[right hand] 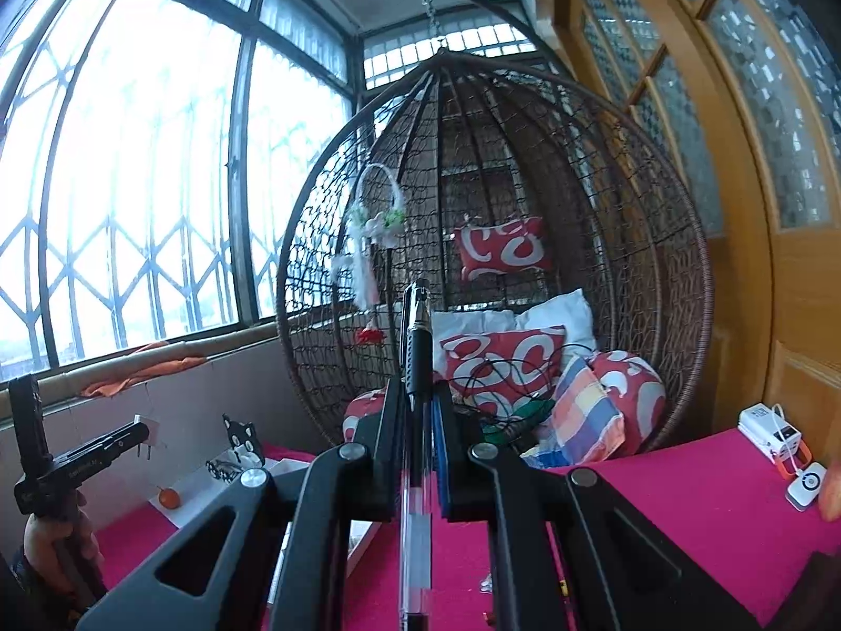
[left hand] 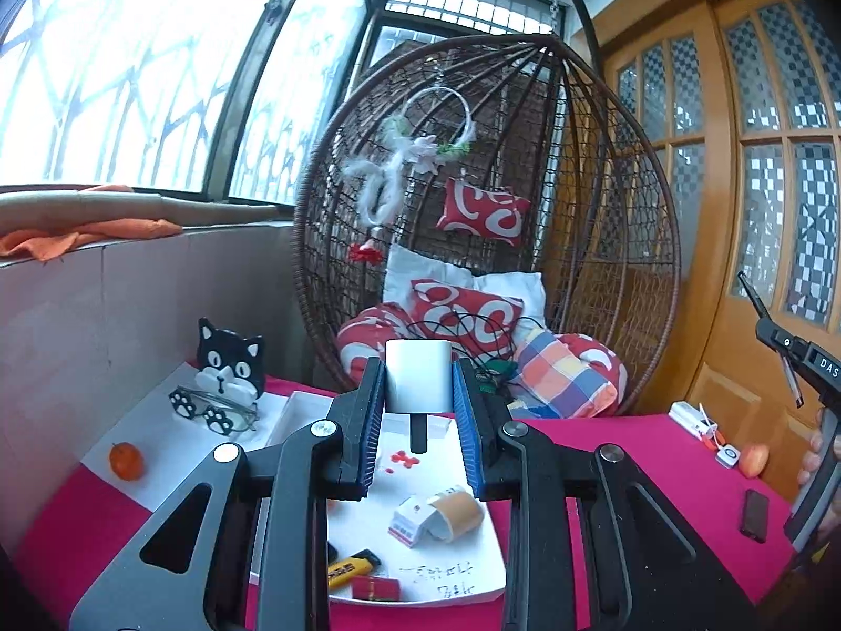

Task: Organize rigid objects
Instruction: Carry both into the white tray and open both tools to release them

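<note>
My left gripper (left hand: 419, 384) is shut on a white plug adapter (left hand: 419, 376), held above a white tray (left hand: 462, 552) on the pink table. The adapter's dark prong (left hand: 418, 434) points down. The tray holds a roll of tape (left hand: 456, 512), a small red-and-white box (left hand: 409, 521), a yellow utility knife (left hand: 351, 568) and a red item (left hand: 376, 588). My right gripper (right hand: 417, 394) is shut on a black pen (right hand: 418, 347) that sticks up between the fingers. The left gripper with the adapter also shows in the right wrist view (right hand: 142, 434), at the far left.
A cat-shaped holder (left hand: 230, 363) with glasses (left hand: 213, 410) and an orange (left hand: 126, 460) sit on a white sheet at the left. A power bank (left hand: 691, 418), an apple (left hand: 753, 460) and a dark phone (left hand: 754, 515) lie at the right. A wicker hanging chair (left hand: 489, 221) stands behind the table.
</note>
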Tool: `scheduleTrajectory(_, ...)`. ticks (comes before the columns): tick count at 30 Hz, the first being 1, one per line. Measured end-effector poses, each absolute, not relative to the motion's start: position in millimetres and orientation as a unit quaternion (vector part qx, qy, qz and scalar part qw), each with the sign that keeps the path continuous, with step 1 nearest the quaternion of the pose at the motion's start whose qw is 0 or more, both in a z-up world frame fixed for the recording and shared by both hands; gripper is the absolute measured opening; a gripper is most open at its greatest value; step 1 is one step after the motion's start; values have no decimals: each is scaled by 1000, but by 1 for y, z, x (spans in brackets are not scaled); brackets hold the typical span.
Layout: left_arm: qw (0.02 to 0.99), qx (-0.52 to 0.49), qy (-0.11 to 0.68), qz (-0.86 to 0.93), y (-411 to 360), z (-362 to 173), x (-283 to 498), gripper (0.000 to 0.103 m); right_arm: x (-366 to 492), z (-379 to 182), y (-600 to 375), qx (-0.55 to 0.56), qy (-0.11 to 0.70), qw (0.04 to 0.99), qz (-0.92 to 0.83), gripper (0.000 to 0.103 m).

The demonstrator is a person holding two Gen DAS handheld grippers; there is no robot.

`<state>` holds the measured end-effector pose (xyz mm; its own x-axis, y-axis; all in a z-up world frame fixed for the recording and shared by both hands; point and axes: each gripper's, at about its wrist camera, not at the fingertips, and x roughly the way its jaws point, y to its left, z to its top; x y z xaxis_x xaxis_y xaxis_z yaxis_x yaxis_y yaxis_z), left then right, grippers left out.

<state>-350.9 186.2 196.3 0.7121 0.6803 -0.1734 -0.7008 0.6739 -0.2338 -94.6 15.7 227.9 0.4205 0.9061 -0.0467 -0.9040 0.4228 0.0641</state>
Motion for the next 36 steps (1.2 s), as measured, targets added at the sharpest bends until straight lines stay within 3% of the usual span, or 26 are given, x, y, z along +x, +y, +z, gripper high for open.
scheduleTrajectory(20,898,-160,60,406,230,177,-389,25,-124,214,123,-28,72,807,586,7)
scheduleTrajectory(36,896,-202,162,360,294,116,-322,25,-114,150,226,-102,177,784,586,7)
